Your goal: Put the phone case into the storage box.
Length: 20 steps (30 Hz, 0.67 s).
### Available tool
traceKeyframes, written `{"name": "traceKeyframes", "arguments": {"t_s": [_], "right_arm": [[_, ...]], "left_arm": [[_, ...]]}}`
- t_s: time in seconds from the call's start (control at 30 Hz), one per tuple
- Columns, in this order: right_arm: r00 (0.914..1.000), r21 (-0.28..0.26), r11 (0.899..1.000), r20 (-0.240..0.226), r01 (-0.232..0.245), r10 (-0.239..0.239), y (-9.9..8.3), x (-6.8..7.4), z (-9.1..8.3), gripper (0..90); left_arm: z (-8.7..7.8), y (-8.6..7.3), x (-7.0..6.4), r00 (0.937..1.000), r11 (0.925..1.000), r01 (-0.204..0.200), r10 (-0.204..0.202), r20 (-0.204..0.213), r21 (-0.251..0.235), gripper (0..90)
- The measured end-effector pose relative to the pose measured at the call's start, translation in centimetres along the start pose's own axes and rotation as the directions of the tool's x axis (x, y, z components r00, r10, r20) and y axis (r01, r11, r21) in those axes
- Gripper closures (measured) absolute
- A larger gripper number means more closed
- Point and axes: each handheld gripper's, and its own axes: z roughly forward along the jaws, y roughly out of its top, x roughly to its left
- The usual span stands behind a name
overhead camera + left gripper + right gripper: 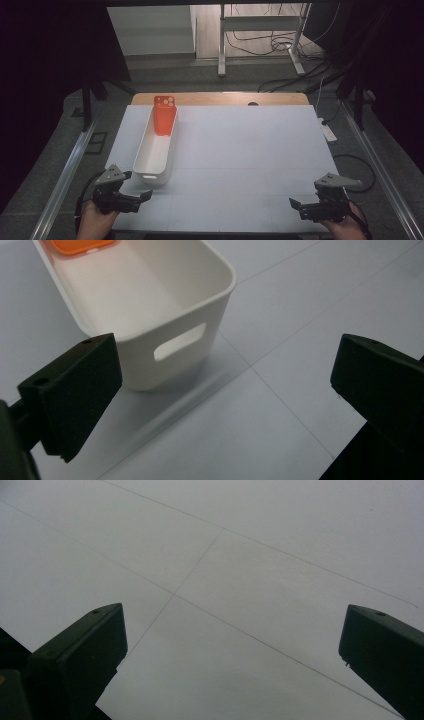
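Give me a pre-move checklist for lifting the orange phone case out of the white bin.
1. Left gripper open: ok, jaws wide apart.
2. Right gripper open: ok, nothing between its jaws.
3. Orange phone case reachable: ok, it leans at the far end of the white bin, top edge above the rim.
4. Bin upright on the table: ok.
5. Path from left gripper to the bin: ok, nothing between them.
6. Case free to slide out: cannot tell.
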Motion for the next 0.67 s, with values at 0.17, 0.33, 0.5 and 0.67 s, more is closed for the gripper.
{"name": "traceKeyframes", "arguments": {"t_s": [0.17, 0.33, 0.5, 0.67], "right_arm": [[1.0, 0.001, 1.0, 0.0, 0.001, -0.001, 0.02, 0.01, 0.02, 0.0], [1.0, 0.003, 1.0, 0.001, 0.002, -0.002, 0.02, 0.02, 0.04, 0.0], [1.0, 0.003, 1.0, 0.001, 0.001, -0.001, 0.03, 0.02, 0.05, 0.0], [1.0, 0.003, 1.0, 0.001, 0.002, -0.002, 0.02, 0.02, 0.05, 0.0]], "left_arm": [[-0.17, -0.38, -0.04, 1.0, 0.9999, 0.004, -0.004, -0.001, 0.01, 0.8], [-0.19, -0.72, -0.07, 1.0, 0.9996, 0.004, -0.004, 0.003, 0.028, 0.8], [-0.25, -0.79, -0.04, 0.9999, 0.9997, 0.011, -0.011, 0.008, 0.023, 1.0], [-0.18, -0.75, -0.03, 0.9999, 0.9996, 0.011, -0.012, 0.01, 0.026, 1.0]]}}
